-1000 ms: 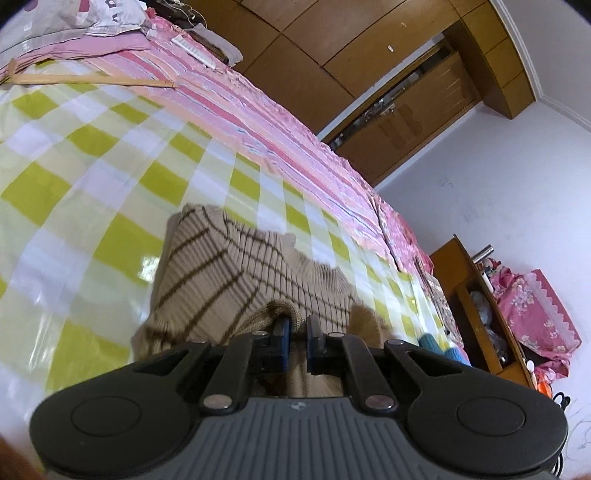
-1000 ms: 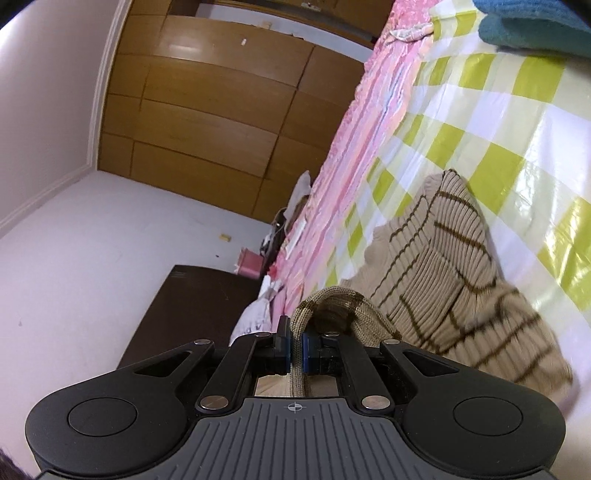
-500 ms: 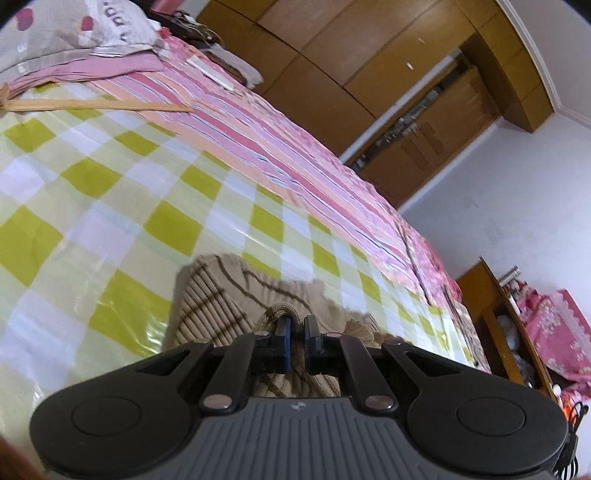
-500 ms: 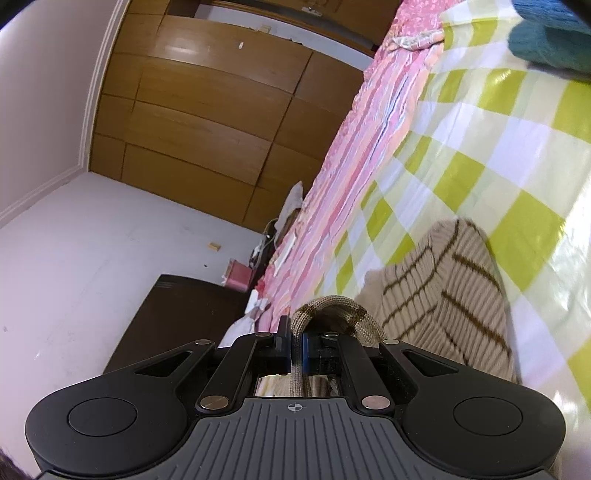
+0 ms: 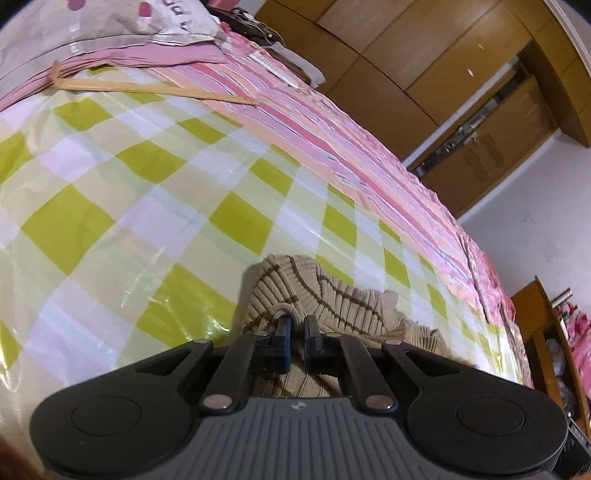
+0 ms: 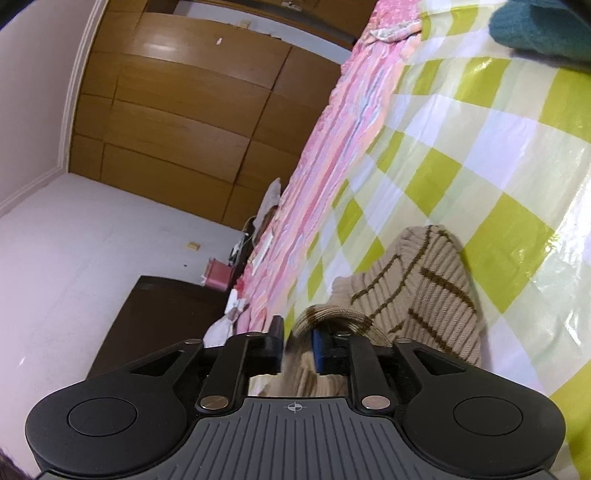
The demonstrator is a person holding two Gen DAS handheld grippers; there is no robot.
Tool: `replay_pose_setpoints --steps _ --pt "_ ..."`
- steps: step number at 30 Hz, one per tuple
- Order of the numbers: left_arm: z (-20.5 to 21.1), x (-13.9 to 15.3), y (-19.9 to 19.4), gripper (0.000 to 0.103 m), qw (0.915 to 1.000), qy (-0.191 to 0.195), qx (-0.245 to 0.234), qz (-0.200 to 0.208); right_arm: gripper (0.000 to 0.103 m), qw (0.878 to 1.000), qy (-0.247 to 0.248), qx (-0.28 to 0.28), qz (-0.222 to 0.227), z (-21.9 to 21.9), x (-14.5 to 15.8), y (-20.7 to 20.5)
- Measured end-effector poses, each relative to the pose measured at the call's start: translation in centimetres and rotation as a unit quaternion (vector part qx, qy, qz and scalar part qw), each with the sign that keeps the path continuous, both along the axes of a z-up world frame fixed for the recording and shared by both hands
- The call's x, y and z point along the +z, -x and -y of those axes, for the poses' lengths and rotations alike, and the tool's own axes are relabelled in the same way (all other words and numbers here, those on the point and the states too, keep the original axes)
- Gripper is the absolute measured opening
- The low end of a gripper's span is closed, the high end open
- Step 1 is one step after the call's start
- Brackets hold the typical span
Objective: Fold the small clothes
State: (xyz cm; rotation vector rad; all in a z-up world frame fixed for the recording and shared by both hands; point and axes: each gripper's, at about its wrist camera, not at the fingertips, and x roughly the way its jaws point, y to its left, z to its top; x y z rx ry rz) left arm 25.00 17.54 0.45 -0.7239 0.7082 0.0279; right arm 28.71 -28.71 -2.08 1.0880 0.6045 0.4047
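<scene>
Bed cover (image 5: 155, 206): green-and-white check, glossy, spread over most of the bed; pink striped sheet (image 5: 332, 122) alongside it.
Wardrobe (image 6: 177, 107): brown wood panels, beyond the bed.
Sweater (image 5: 332, 295): beige ribbed knit with brown stripes, bunched on the check cover directly ahead of both my tools.
Teal garment (image 6: 535, 29): on the cover, well apart from the sweater.
Wooden stick (image 5: 147, 88): lying near the pillow end.
My left gripper (image 5: 296, 334): fingers narrow, a fold of sweater pinched between them.
My right gripper (image 6: 298, 345): fingers parted somewhat, sweater edge (image 6: 332, 317) looped between them, against the blue pad (image 6: 318, 349).
</scene>
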Motion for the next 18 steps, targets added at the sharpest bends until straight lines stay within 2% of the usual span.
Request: replay_pose_setpoints --steps 1,2,3,11,13,16,18 --pt "-0.1 0.2 0.1 0.013 1.0000 -0.001 0.004 0.001 0.028 1.000 0.001 0.000 0.005 0.0 0.2 0.1" --pt "-0.1 0.4 0.2 0.013 0.9999 -0.006 0.008 0.002 0.039 1.000 0.000 -0.001 0.009 0.0 0.4 0.1" --pt "-0.2 0.7 0.3 0.013 0.9999 -0.010 0.011 0.004 0.044 1.000 -0.001 -0.003 0.014 -0.1 0.6 0.1" --pt "-1.3 1.0 0.7 0.015 0.9990 0.011 0.043 0.001 0.046 0.999 0.037 0.011 0.036 -0.8 1.9 0.4" --pt "-1.5 1.2 0.7 0.024 0.9985 0.000 0.055 0.001 0.046 0.998 0.049 0.014 0.041 -0.9 2.1 0.5" --pt "-1.5 1.8 0.9 0.024 0.9985 -0.010 0.054 0.006 0.046 0.996 0.074 0.013 0.042 -1.1 2.5 0.7" --pt "-0.6 2.5 1.1 0.025 0.9981 -0.048 0.036 0.015 0.046 0.995 0.094 0.011 0.045 -1.2 2.7 0.8"
